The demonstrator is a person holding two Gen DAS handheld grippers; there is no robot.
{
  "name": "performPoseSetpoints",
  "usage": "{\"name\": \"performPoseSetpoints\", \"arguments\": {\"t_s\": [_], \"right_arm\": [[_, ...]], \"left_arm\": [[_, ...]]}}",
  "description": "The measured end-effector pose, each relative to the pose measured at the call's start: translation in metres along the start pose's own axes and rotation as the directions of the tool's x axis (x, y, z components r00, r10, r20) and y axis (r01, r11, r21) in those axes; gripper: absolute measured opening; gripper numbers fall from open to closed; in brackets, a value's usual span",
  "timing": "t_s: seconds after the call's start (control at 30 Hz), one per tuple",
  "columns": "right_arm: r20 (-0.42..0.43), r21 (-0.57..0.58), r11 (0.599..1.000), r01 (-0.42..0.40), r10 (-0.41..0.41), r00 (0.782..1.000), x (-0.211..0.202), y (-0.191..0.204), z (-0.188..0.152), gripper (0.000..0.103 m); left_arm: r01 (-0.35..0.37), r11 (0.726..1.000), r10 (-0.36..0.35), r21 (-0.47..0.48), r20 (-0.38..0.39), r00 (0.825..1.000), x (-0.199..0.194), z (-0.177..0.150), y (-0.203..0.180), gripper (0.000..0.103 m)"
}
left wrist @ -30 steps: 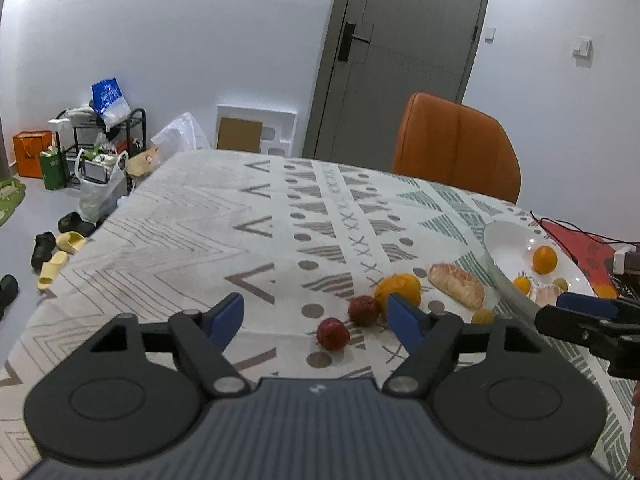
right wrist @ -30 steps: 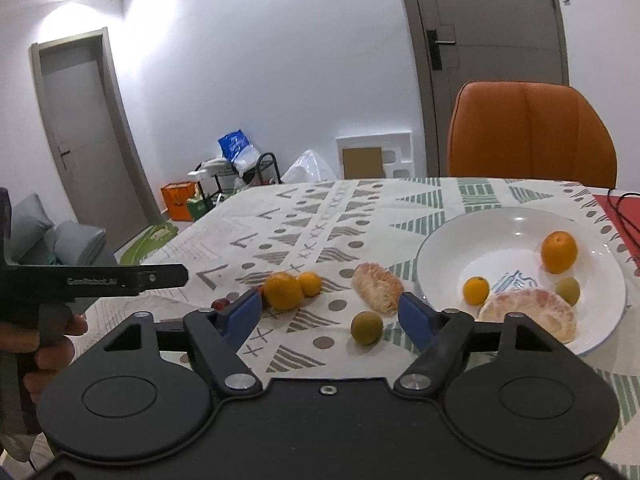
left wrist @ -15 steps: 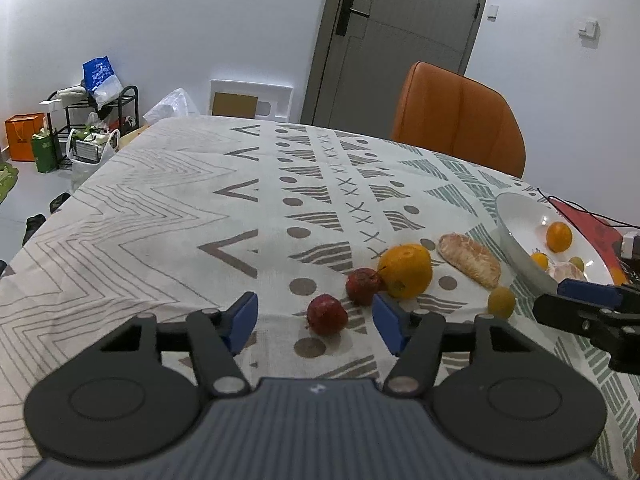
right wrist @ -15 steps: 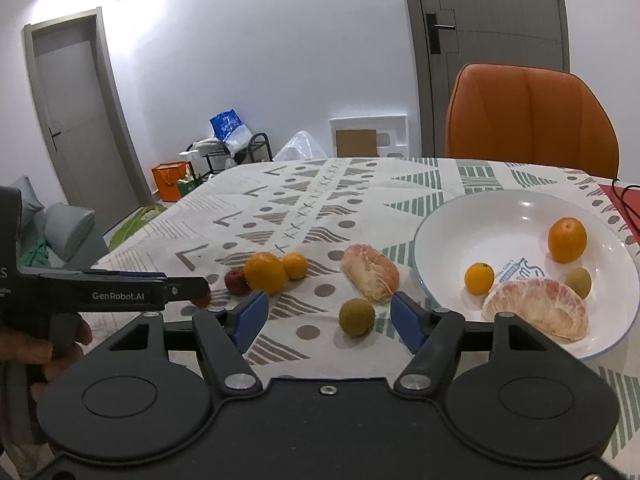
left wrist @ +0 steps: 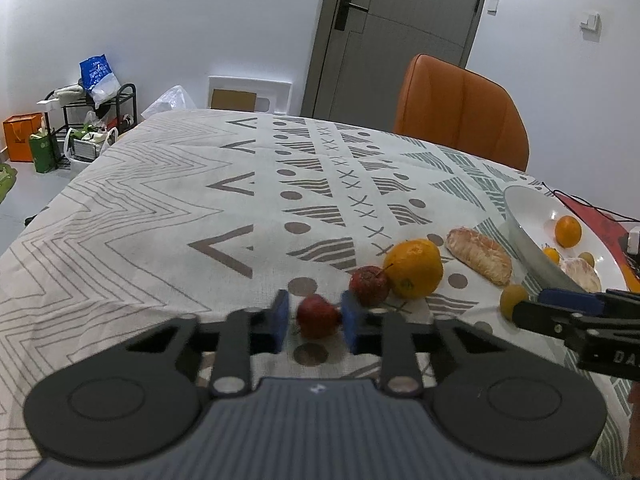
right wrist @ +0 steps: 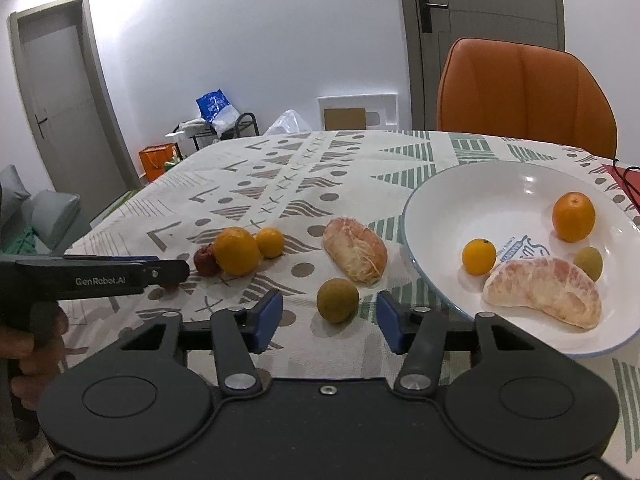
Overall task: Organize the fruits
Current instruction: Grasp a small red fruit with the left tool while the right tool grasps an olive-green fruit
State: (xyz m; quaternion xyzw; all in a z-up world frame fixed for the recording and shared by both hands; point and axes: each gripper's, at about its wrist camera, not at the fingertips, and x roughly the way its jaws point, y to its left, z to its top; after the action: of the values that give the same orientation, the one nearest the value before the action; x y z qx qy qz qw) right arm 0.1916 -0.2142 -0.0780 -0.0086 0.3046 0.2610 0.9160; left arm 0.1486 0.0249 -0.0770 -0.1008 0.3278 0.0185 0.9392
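Nearest, the left tongs (left wrist: 314,322) bracket a small red fruit (left wrist: 317,316) on the patterned desk (left wrist: 160,208); whether the pads are gripping it cannot be told.

Only the left view shows that fruit whole, dark red and wrinkled; from the right view the left tongs' arm hides it. Right tongs (right wrist: 329,315) stand apart around a dull green fruit (right wrist: 337,300) without touching it. Farther left sit a second red fruit (right wrist: 206,260), a big orange (right wrist: 237,250) and a small orange (right wrist: 270,242) seen only here. A peeled pomelo segment (right wrist: 355,255) lies mid-desk; the white bowl (right wrist: 440,208) at right holds more fruit.
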Motion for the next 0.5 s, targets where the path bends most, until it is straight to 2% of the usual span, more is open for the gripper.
{"name": "performPoseSetpoints", "arguments": {"t_s": [0.07, 0.17, 0.5], "right_arm": [[-0.002, -0.003, 1.000, 0.005, -0.005, 1.000, 0.004, 0.000, 0.000, 0.050], [-0.003, -0.004, 1.000, 0.016, -0.016, 1.000, 0.008, -0.001, 0.000, 0.043], [-0.017, -0.005, 1.000, 0.018, -0.018, 1.000, 0.018, 0.000, 0.001, 0.043]], "left_arm": [[0.002, 1.000, -0.002, -0.004, 0.004, 1.000, -0.001, -0.001, 0.001, 0.022], [0.001, 1.000, -0.001, -0.016, 0.007, 1.000, -0.003, 0.000, 0.004, 0.022], [-0.003, 0.999, 0.004, -0.033, 0.024, 1.000, -0.011, 0.003, 0.011, 0.022]]}}
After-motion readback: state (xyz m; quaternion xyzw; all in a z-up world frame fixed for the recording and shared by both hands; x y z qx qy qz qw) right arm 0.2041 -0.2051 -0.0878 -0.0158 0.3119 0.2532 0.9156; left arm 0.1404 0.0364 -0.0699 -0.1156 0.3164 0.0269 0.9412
